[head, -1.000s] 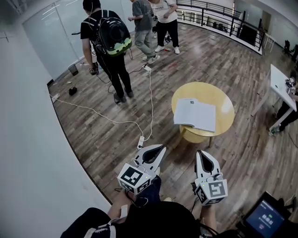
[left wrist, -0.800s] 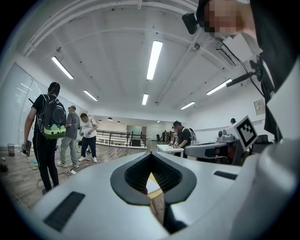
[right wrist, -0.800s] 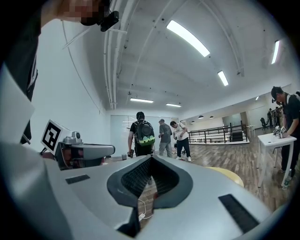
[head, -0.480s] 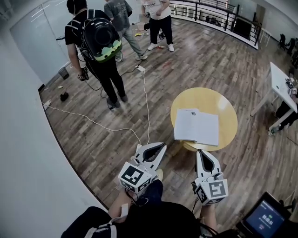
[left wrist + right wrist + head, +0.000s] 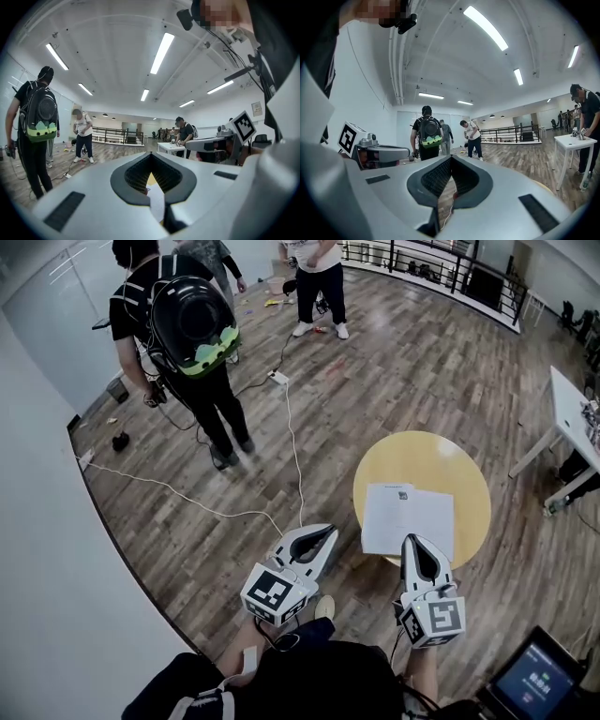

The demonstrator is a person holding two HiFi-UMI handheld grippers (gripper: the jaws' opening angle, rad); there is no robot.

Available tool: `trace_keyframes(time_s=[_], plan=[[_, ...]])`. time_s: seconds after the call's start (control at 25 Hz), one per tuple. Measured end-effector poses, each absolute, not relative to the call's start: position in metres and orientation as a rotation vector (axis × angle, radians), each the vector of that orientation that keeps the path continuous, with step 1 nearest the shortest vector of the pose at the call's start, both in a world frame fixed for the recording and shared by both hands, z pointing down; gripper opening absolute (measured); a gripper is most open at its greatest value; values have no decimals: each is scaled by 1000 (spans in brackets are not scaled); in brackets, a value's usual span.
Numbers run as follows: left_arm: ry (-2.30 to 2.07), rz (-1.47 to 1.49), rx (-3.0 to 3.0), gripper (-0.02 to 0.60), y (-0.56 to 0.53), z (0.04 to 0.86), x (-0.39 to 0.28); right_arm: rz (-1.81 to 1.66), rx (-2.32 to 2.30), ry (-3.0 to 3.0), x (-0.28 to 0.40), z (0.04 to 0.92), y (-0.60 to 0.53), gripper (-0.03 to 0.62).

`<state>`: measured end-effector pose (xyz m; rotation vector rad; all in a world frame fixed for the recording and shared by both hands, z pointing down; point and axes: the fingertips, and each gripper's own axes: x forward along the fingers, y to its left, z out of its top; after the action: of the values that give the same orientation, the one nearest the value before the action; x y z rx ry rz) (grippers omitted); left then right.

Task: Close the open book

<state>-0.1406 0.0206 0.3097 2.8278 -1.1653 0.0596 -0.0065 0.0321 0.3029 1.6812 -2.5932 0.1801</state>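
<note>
An open book [image 5: 409,517] with white pages lies flat on a round yellow table [image 5: 427,460]. In the head view my right gripper [image 5: 414,540] is shut and empty, held level, and its tip overlaps the book's near edge; whether it touches I cannot tell. My left gripper [image 5: 327,532] is also shut and empty, left of the table over the wooden floor. In the left gripper view, a strip of white page [image 5: 157,202] and yellow table show through the slit behind the left gripper's [image 5: 151,154] closed tips. The right gripper [image 5: 451,158] shows only floor and a cable through its slit.
A person with a black backpack [image 5: 187,324] stands at the back left, with more people behind. A white cable [image 5: 292,451] runs across the floor to a power strip [image 5: 277,378]. At the right are a white table [image 5: 570,413] and a screen [image 5: 534,682].
Both grippers have come forward to the table, still shut. The table and book now lie closer, and the right gripper's tip has reached the book's near edge in the picture.
</note>
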Motion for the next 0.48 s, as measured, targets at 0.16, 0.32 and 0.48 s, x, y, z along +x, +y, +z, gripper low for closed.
trace_keyframes(time_s=[0.16,0.32,0.48], plan=[[-1130,58,2842,-3,-14,309,-143,159,1696,-2571,-10,299,3,-3],[-1088,51,2854,-2,-36,309,-136,183,1750,-2525,-1,303,-14,-3],[-1059,54,2854,-2,-47,313,-122,183,1762,-2513,12,302,-26,-3]])
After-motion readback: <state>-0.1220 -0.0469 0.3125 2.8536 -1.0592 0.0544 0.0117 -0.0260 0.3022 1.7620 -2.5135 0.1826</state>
